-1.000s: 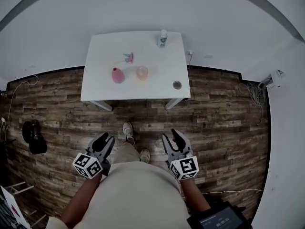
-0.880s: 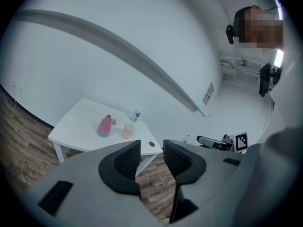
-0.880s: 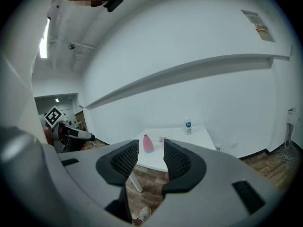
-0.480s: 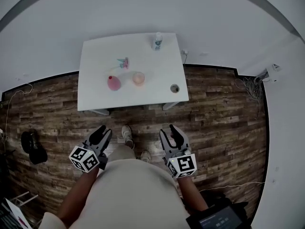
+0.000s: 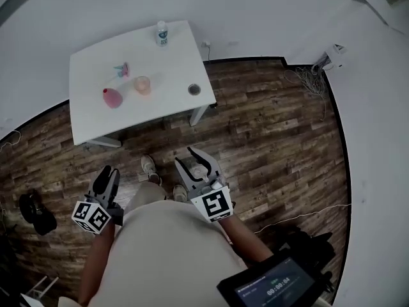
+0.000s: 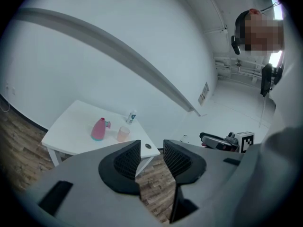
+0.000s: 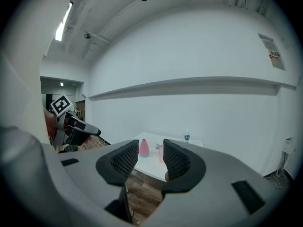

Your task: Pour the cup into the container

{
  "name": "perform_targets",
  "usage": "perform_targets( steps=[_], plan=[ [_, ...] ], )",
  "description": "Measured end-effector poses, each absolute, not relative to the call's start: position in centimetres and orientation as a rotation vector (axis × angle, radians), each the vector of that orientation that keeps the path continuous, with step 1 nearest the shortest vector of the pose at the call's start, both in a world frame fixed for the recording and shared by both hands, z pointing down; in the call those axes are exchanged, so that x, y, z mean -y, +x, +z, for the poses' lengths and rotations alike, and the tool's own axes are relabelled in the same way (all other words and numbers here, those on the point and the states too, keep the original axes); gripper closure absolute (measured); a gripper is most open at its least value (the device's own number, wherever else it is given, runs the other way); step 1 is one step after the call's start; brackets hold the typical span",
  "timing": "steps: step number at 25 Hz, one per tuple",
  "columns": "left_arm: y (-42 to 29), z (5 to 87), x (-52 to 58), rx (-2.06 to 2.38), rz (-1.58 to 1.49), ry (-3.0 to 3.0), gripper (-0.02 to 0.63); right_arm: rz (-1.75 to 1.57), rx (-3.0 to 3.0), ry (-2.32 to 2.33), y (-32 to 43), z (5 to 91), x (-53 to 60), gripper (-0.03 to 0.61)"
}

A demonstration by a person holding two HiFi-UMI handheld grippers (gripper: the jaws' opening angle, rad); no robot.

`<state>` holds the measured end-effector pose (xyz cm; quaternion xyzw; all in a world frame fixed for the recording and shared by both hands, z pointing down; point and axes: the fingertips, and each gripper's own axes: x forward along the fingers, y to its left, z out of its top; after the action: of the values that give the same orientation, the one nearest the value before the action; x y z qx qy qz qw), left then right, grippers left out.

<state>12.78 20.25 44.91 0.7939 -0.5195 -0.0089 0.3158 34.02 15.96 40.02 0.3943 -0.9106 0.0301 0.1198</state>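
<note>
A white table [image 5: 89,88] stands well ahead of me against the wall. On it are a pink bottle-shaped container [image 5: 112,98] and a translucent peach cup [image 5: 142,85] side by side. Both show small in the left gripper view, the container [image 6: 98,129] and the cup [image 6: 123,134], and in the right gripper view, the container [image 7: 144,148] and the cup [image 7: 160,151]. My left gripper [image 5: 107,173] [image 6: 151,150] and right gripper [image 5: 192,160] [image 7: 150,157] are held near my waist, far from the table. Each has its jaws close together with nothing between them.
A water bottle [image 5: 162,33], a small pink-and-teal item [image 5: 121,70] and a small dark round thing [image 5: 194,89] also sit on the table. Wood floor lies between me and it. A black bag [image 5: 32,210] lies at the left, cables [image 5: 307,75] at the right wall.
The table has slid to the upper left of the head view and turned. Both grippers have shifted left in that view, still held low and with nothing in them.
</note>
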Motion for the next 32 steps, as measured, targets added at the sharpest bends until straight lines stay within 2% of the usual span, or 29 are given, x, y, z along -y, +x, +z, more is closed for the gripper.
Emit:
perform_targets(
  steps=[7,15,23,32],
  plan=[
    [16.2,46.1,-26.3,1.401,-0.028,2.052,0.454,0.11,2.675,1.112,37.1,41.3,-20.9,0.423],
    [15.7,45.5,-29.1,1.441,-0.025,2.034,0.454,0.146,2.67,1.1,37.7,41.8,-22.8,0.423],
    [12.5,46.3,-27.8,1.451,-0.045,2.015,0.454,0.129,2.693,1.064,33.5,41.5,-20.7,0.423],
    [6.7,46.1,-21.3,1.418,-0.07,2.041,0.454,0.113,2.665,1.052,27.4,40.7,-15.3,0.423]
  ],
)
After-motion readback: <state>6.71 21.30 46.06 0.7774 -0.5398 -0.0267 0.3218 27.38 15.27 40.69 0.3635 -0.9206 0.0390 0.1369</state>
